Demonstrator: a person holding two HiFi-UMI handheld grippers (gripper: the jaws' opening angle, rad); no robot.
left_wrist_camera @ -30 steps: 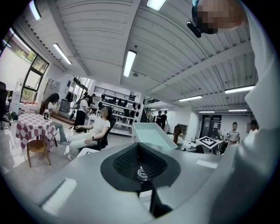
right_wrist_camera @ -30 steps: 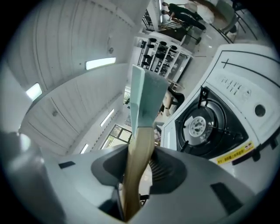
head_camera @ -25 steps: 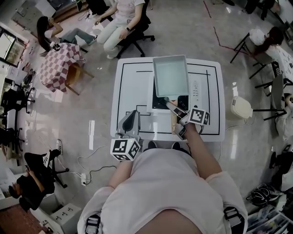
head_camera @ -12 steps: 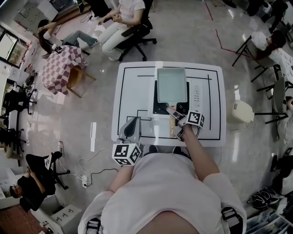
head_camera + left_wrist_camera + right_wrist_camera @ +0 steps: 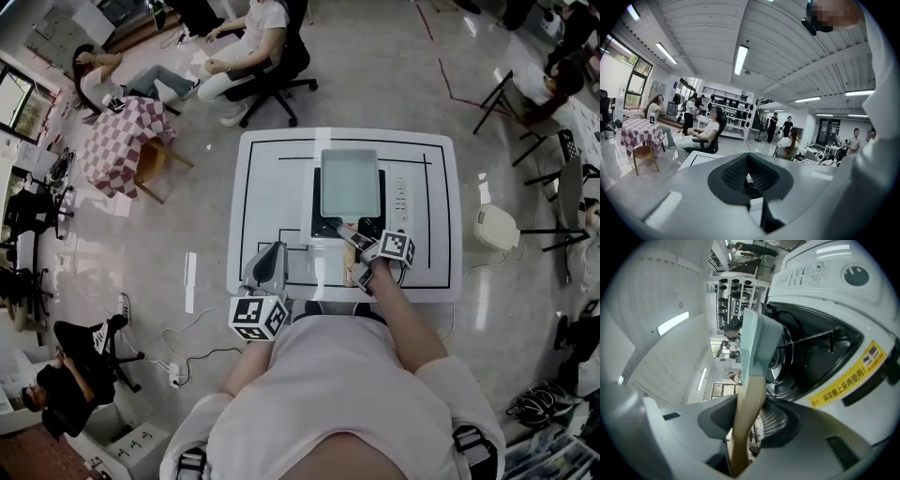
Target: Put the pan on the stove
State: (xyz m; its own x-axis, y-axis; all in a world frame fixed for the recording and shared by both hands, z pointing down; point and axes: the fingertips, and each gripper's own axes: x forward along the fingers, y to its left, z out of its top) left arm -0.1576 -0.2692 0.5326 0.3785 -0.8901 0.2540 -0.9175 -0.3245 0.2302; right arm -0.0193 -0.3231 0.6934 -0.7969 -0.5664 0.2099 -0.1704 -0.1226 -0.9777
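Note:
A pale green rectangular pan with a wooden handle lies level over the black top of the stove in the middle of the white table. I cannot tell whether it rests on the burner. My right gripper is shut on the handle at the stove's near edge. In the right gripper view the handle runs between the jaws of the right gripper up to the pan, beside the stove's burner. My left gripper hangs shut and empty at the table's front left; its left gripper view looks across the room.
Black lines mark the table top. A person sits on an office chair beyond the table's far edge. A small table with a checkered cloth stands at the far left. A white bin is on the floor to the right. Cables lie at the left.
The pan has come back toward me and down, from raised over the table's far half to level above the stove. My right gripper moved with it. The left gripper barely moved.

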